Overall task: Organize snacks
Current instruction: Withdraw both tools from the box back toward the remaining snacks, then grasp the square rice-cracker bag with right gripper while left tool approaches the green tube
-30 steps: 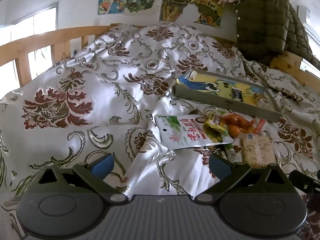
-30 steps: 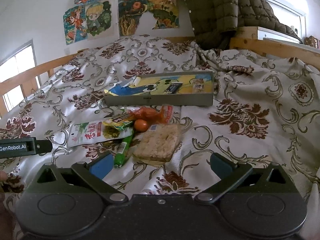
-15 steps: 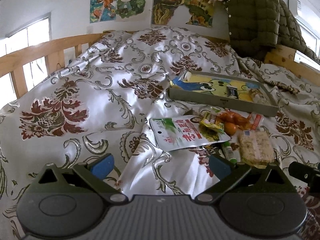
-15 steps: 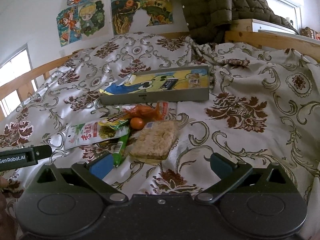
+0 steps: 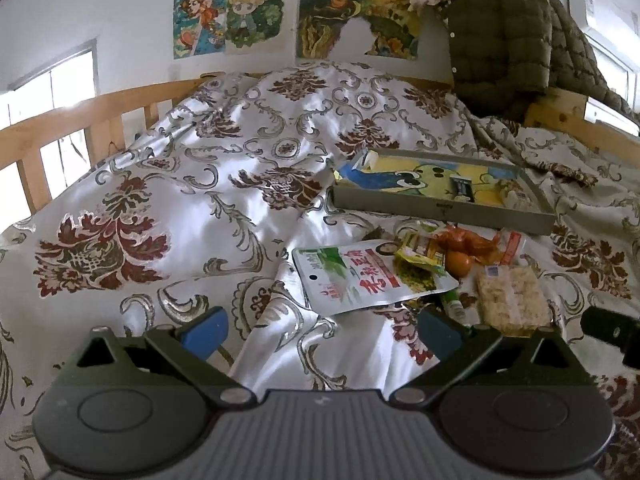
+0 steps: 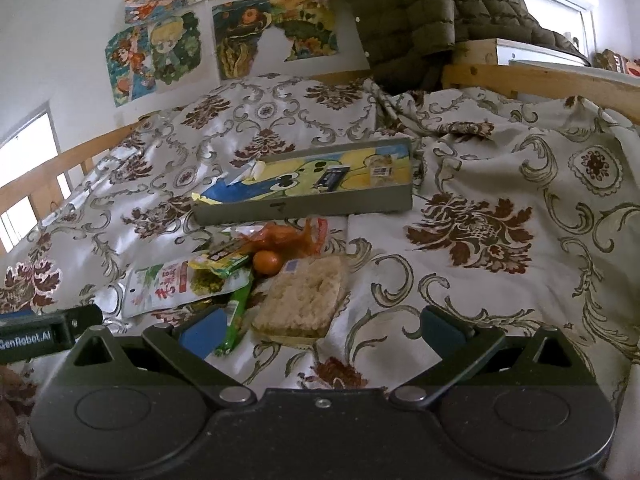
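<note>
- Two grippers are in view, the left gripper (image 5: pixel 320 328) and the right gripper (image 6: pixel 320 328); each has its jaws spread wide with nothing between the blue pads but bedspread
- One shallow grey tray (image 5: pixel 440 210) lies on the patterned bedspread (image 5: pixel 200 200), lined with a yellow and blue cartoon picture; two small packets rest inside it, a dark one (image 5: pixel 462 190) and a pale one (image 5: pixel 516 196) beside it near the right end
- The loose snacks lie in one cluster just in front of the tray, and I count five clear items
- One flat white pouch (image 5: pixel 360 276) with green and red print, nearest the left gripper, ahead of it and slightly to the right
- One yellow-green packet (image 5: pixel 422 250) overlapping the pouch's far corner
- One orange wrapper (image 5: pixel 468 240) touching a small round orange fruit (image 5: pixel 458 264)
- One clear-wrapped block of puffed rice cake (image 6: pixel 304 300), lying directly ahead of the right gripper, a little left of its centre line and close to its left pad
- One green stick-shaped packet (image 6: pixel 236 316) lying beside the rice cake, its near end just next to the right gripper's left pad
- The left gripper's tip shows at the left edge of the right wrist view, level with the pouch
- Four cartoon posters (image 6: pixel 160 56) show on the wall, and one olive quilted jacket (image 6: pixel 408 16) hangs at the bed's far right corner
</note>
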The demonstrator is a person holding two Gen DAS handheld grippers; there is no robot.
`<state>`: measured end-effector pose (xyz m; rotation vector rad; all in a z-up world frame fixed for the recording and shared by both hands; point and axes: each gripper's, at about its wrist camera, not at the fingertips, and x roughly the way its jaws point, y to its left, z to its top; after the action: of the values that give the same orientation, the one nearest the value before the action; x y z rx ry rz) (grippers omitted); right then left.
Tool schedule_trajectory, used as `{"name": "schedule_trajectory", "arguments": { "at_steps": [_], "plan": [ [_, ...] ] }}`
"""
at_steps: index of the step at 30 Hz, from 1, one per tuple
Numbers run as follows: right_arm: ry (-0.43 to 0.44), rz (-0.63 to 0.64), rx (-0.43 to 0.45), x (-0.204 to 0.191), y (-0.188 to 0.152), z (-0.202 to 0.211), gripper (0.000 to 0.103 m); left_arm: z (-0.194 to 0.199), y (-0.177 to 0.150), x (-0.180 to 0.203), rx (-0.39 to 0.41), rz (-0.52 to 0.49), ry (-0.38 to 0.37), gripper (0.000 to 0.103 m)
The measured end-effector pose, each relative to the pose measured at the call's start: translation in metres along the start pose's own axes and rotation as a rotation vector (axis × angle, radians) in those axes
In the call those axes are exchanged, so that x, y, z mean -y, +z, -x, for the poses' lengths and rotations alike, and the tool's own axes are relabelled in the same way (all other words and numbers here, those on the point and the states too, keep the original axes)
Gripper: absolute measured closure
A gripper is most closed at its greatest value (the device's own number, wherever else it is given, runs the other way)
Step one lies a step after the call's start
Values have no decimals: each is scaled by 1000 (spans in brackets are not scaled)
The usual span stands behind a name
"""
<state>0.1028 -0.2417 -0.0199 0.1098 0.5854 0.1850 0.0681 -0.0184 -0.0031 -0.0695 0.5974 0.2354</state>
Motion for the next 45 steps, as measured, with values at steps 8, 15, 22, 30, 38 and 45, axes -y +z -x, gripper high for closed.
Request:
{"name": "schedule_trajectory", "arguments": {
  "at_steps": [8, 15, 22, 30, 38, 45],
  "plan": [
    [2, 103, 9, -1, 15, -22, 1, -12, 6, 13, 4, -48, 11, 0],
    [1, 217, -21, -3, 19, -56, 1, -27, 15, 25, -22, -96, -60, 0],
    [65, 311, -103, -15, 10, -92, 1, -49, 30, 30, -84, -109, -183, 1],
    [63, 461, -150, -39, -7, -118, 1, -78, 40, 23, -193, -17, -290, 1],
    [-151, 455, -154, -25, -1, -118, 1, -87, 35, 42, -238, -61, -349, 1],
    [-159, 413, -212, 18, 17, -115, 1, -100, 28, 66, -283, -82, -396, 1]
  ]
}}
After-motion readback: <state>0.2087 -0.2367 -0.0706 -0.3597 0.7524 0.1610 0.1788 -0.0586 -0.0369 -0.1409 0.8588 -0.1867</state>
